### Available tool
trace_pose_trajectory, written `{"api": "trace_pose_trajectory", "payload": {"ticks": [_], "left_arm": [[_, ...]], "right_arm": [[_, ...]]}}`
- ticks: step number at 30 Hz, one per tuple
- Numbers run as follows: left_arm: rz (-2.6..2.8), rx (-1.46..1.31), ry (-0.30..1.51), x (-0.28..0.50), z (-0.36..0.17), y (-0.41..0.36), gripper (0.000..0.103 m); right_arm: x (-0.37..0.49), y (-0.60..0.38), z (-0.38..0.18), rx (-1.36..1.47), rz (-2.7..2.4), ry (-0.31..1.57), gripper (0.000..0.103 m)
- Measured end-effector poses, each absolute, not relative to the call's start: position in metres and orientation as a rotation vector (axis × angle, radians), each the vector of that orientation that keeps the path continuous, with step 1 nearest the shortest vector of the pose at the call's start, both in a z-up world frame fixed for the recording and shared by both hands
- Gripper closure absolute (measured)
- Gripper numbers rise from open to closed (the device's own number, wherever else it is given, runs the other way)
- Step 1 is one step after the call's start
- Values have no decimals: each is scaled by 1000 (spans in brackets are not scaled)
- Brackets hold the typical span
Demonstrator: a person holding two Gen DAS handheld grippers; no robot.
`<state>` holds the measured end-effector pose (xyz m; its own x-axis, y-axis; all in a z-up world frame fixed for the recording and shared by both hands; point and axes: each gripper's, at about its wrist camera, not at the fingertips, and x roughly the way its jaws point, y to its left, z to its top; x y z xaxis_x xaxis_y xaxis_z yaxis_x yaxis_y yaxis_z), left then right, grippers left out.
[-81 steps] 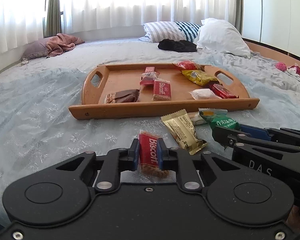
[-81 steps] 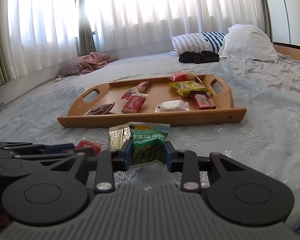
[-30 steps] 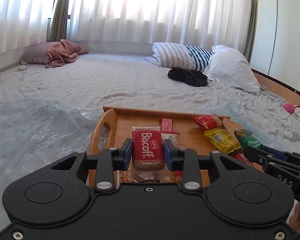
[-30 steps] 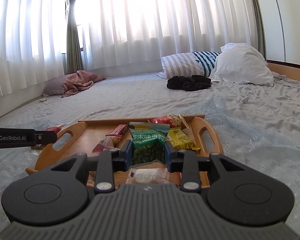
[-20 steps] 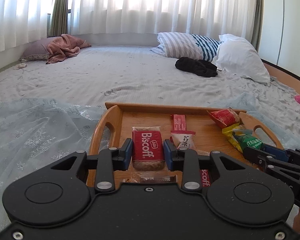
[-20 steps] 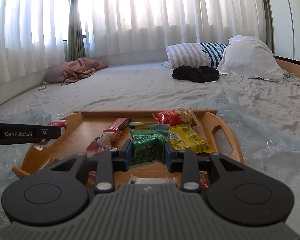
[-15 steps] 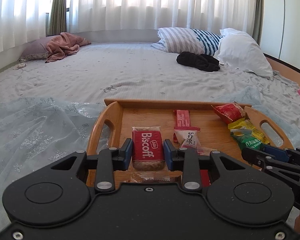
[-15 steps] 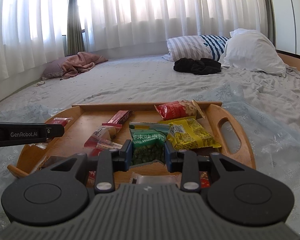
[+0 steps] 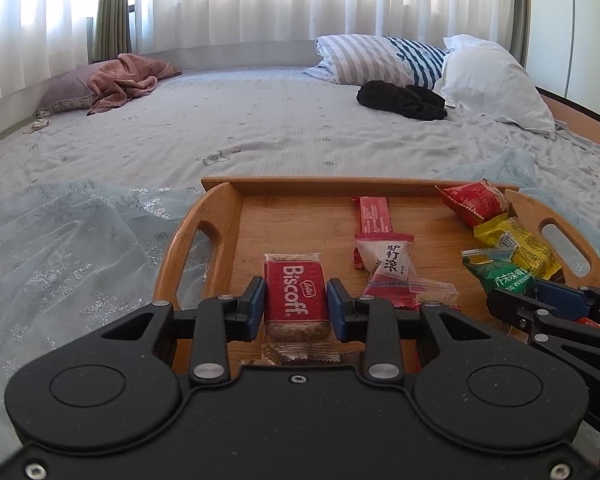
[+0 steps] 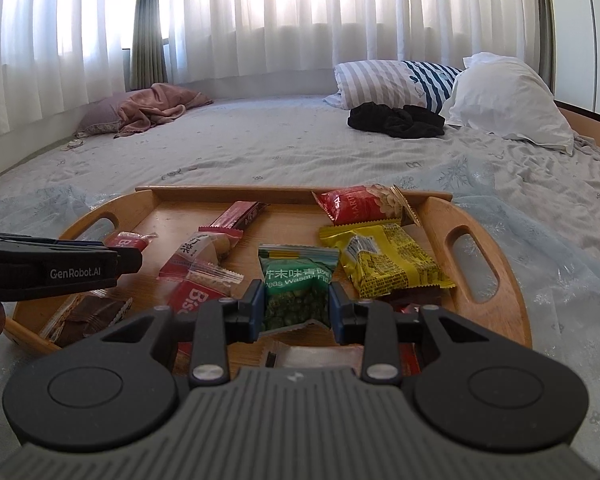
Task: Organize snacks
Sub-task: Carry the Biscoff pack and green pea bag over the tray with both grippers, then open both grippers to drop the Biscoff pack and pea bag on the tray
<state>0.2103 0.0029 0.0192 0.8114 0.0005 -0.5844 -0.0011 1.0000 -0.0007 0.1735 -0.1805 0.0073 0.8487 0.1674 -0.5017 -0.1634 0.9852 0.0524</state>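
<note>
My left gripper (image 9: 295, 301) is shut on a red Biscoff packet (image 9: 295, 297) and holds it just above the left part of the wooden tray (image 9: 220, 216). My right gripper (image 10: 295, 305) is shut on a green wasabi peas bag (image 10: 296, 286), low over the tray's middle (image 10: 440, 208). The right gripper also shows at the right edge of the left wrist view (image 9: 512, 304). The tray holds a red bar (image 9: 374, 216), a white and red packet (image 9: 392, 266), a red peanut bag (image 10: 360, 204), a yellow bag (image 10: 388, 260), another Biscoff packet (image 10: 192, 298) and a brown packet (image 10: 88, 316).
The tray lies on a bed with a grey sheet and a sheer blue cloth (image 9: 60, 248). Pillows (image 9: 492, 76), a black garment (image 9: 400, 98) and a pink blanket (image 9: 120, 80) lie far back by the curtains. A wooden bed frame (image 9: 580, 108) runs along the right.
Both grippers carried their packets from the bed in front of the tray to over it. In the last half second both sank lower and slightly forward over the tray.
</note>
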Motion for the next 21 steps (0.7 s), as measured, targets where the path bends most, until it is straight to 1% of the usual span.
{"api": "trace_pose_trajectory", "payload": {"ticks": [21], "left_arm": [[19, -2, 663, 217, 12, 2, 71]], "right_arm": [[176, -177, 8, -16, 183, 539, 65]]}}
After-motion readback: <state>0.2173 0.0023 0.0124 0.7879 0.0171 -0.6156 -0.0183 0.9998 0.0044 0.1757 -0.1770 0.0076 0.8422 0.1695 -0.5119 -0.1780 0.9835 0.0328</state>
